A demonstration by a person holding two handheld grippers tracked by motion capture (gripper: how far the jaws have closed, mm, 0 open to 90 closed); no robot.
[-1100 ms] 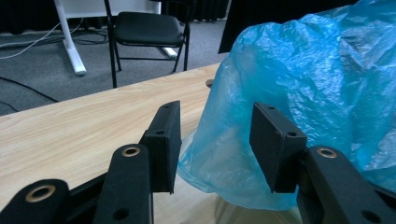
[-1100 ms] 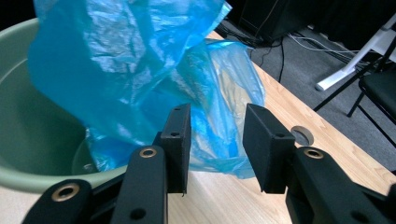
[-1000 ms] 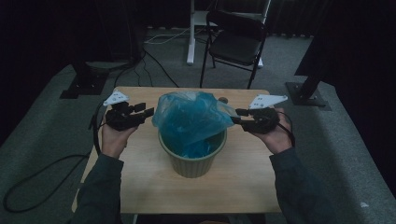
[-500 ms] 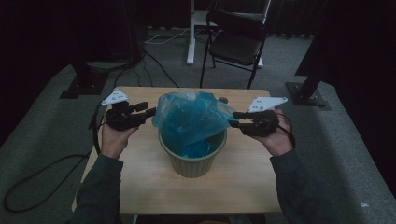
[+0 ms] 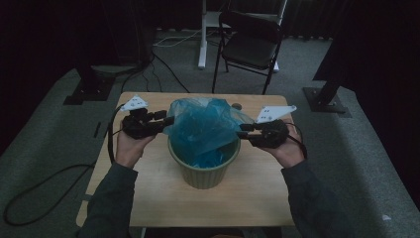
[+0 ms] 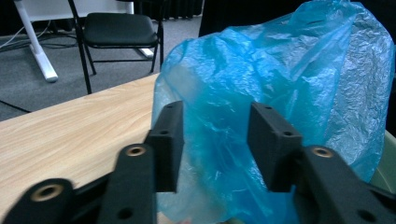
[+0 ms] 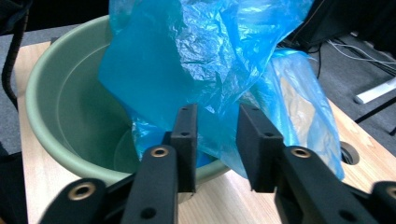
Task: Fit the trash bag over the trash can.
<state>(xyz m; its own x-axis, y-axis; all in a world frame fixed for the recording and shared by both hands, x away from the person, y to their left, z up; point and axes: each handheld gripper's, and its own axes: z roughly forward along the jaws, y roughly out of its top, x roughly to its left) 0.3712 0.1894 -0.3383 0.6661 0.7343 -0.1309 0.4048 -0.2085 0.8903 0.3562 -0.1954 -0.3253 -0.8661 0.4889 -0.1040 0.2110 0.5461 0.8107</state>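
Observation:
A green round bin (image 5: pixel 203 173) stands mid-table with a crumpled blue plastic bag (image 5: pixel 205 126) bulging out of its top. My left gripper (image 5: pixel 168 120) is at the bag's left side, my right gripper (image 5: pixel 241 133) at its right side near the rim. In the left gripper view the bag (image 6: pixel 280 70) billows between the jaws of the left gripper (image 6: pixel 215 144), which have just been closing; a gap remains. In the right gripper view a fold of the bag (image 7: pixel 201 51) hangs between the jaws of the right gripper (image 7: pixel 215 140), also just closing, over the bin's rim (image 7: pixel 51 135).
The wooden table (image 5: pixel 148 198) has a small round hole (image 5: pixel 236 105) behind the bin. A black folding chair (image 5: pixel 250 47) and a white desk leg (image 5: pixel 202 34) stand beyond the far edge. Cables lie on the grey carpet at left.
Both hands stay where they were beside the bag. The jaws of each gripper look narrower around the plastic than before.

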